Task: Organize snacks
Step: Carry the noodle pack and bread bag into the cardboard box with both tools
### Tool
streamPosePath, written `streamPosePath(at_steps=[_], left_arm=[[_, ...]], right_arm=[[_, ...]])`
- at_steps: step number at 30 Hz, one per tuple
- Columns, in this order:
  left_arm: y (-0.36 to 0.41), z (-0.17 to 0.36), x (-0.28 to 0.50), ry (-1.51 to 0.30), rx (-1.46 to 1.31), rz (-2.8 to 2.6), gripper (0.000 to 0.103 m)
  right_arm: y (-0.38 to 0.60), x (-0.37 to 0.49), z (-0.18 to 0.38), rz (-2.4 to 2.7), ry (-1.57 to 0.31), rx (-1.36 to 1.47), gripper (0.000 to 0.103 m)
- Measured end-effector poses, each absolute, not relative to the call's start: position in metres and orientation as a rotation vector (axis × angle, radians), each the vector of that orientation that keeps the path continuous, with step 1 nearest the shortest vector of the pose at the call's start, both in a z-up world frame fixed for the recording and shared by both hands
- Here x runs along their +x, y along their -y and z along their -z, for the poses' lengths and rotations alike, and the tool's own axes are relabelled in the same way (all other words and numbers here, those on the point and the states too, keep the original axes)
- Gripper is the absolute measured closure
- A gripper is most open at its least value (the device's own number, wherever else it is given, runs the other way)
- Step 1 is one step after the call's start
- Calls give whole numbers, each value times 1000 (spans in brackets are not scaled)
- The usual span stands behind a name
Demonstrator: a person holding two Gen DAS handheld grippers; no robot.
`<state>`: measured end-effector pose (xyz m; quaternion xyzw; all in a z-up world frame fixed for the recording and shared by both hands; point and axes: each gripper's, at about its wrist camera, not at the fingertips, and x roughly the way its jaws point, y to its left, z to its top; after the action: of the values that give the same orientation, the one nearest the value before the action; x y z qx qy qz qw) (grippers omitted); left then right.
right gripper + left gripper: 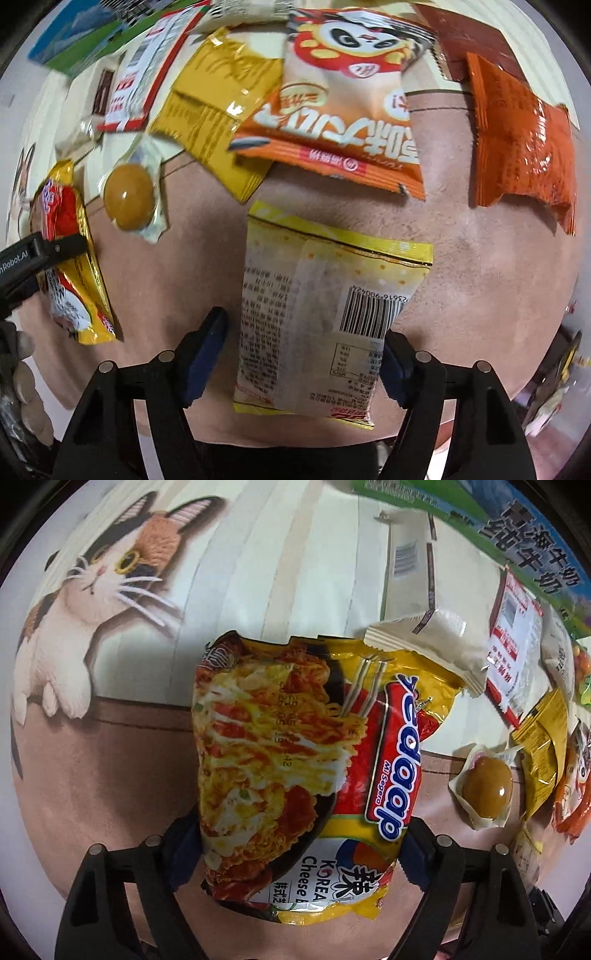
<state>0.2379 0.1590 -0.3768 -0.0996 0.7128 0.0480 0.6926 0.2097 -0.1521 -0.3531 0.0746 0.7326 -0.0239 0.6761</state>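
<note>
Between my left gripper's (299, 845) fingers I am seeing the Sedaap Korean cheese noodle packet (295, 768) lying on the brown part of the cat-print mat (110, 760); whether the pads are actually pressing it I cannot tell. Under my right gripper (306, 354) the pale yellow snack packet (325, 306) is sitting barcode up between jaws that are standing apart, the left pad clear of it. Farther out, a vacuum-packed braised egg (129, 195) is lying beside the noodles, then a mustard-yellow sachet (218, 110), an orange panda-print snack bag (332, 107) and a dark orange packet (524, 144). A milk carton (528, 539) is edging the far side.
</note>
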Motion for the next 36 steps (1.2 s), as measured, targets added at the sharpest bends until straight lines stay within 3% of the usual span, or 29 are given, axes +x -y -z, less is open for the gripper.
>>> streamPosePath(at_steps=[7, 14, 21, 23, 25, 28, 36], left_arm=[[-154, 383, 239, -1515, -147, -86, 7], [-133, 393, 254, -1527, -141, -72, 6], [-113, 379, 244, -1500, -81, -74, 16], [-112, 379, 241, -1497, -72, -70, 17], [-113, 378, 238, -1493, -67, -69, 18], [-114, 376, 234, -1491, -70, -66, 18], [-113, 370, 221, -1494, -87, -51, 18]], right_arm=[[175, 242, 350, 77, -1648, 231, 26], [173, 232, 347, 100, -1639, 226, 26], [165, 225, 344, 194, -1605, 140, 26], [164, 223, 343, 225, -1585, 129, 31], [162, 220, 340, 237, -1573, 133, 45], [157, 219, 332, 233, -1552, 108, 56], [155, 219, 311, 192, -1514, 150, 61]])
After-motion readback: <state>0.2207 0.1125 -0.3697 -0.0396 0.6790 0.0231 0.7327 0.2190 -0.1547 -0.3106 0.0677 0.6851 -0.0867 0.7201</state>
